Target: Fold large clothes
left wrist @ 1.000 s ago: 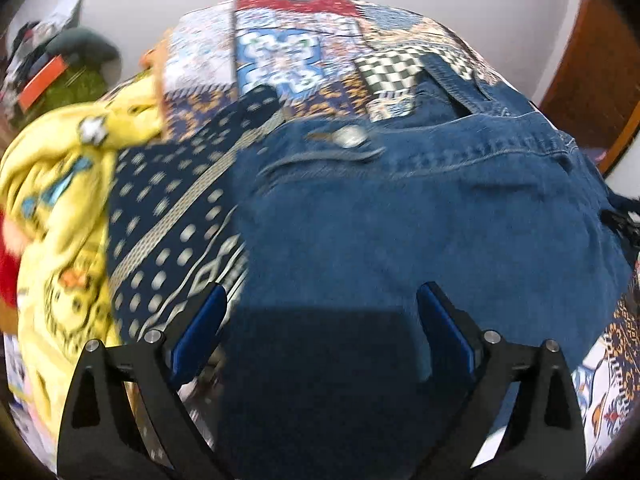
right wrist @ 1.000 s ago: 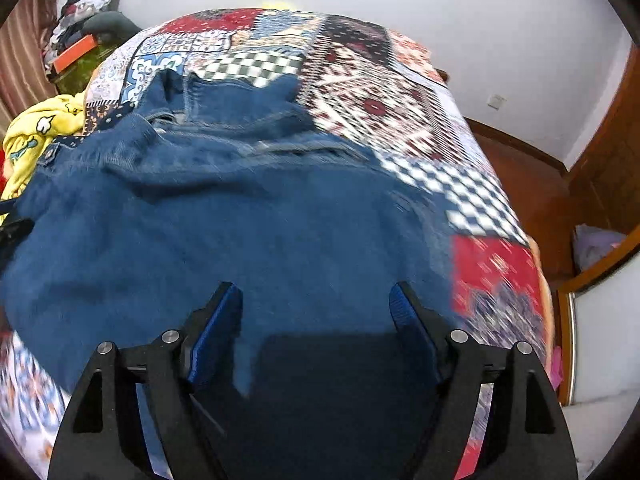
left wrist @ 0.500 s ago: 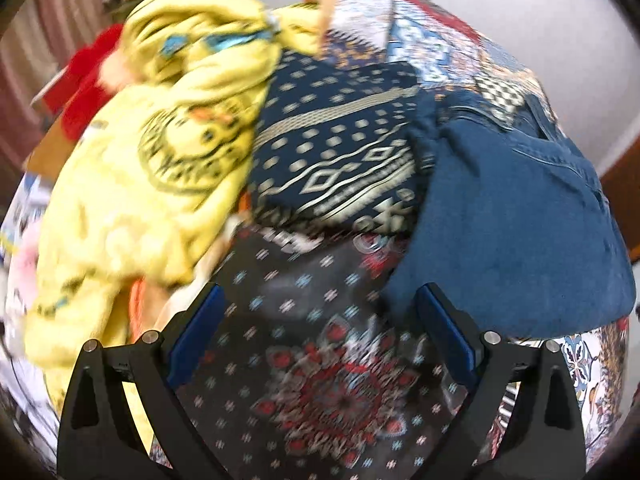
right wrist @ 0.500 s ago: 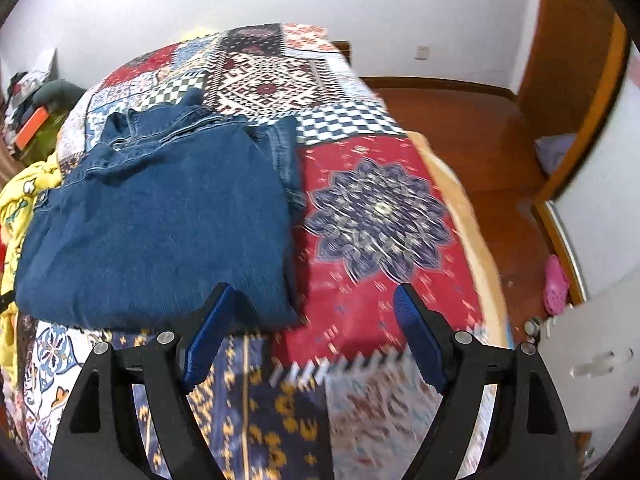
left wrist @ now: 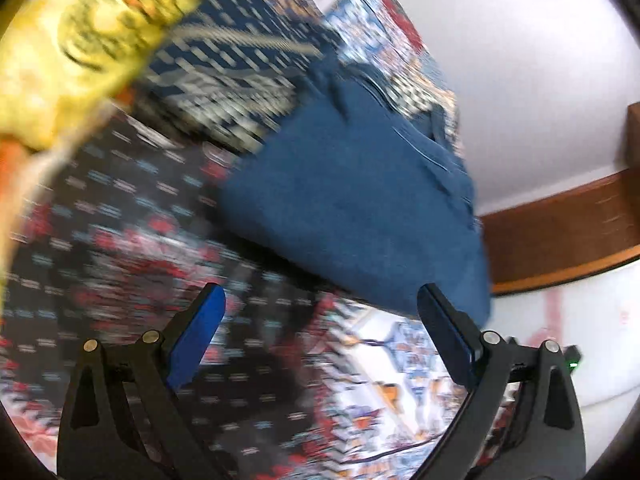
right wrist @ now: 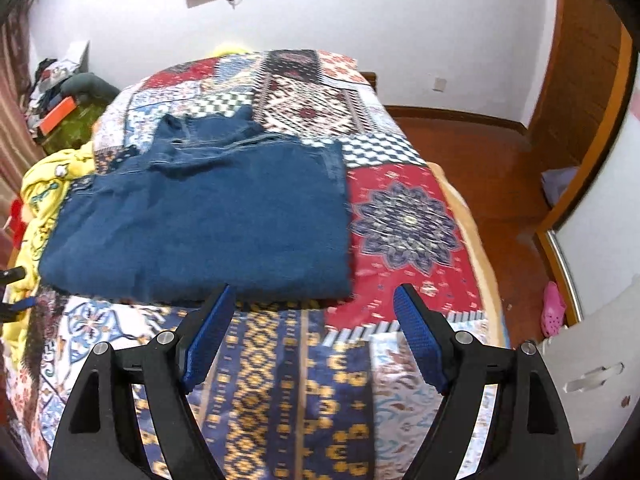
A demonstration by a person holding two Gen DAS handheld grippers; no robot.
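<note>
Nearest the right wrist camera, the right gripper (right wrist: 314, 306) hangs with its jaws apart and nothing between them, above the patchwork quilt (right wrist: 404, 216) of the bed. Just beyond lies the denim garment (right wrist: 200, 220), folded into a flat rectangle on the quilt. The left gripper (left wrist: 320, 312) is likewise spread and empty, its view blurred, the denim's near edge just ahead of it. Further left sits a heap of clothes, the yellow garment (right wrist: 44, 196) uppermost. The fold looks finished, so the next piece probably comes from that heap. Pick it by one clear edge or corner, lift it free, and spread it flat on bare quilt apart from the denim.
</note>
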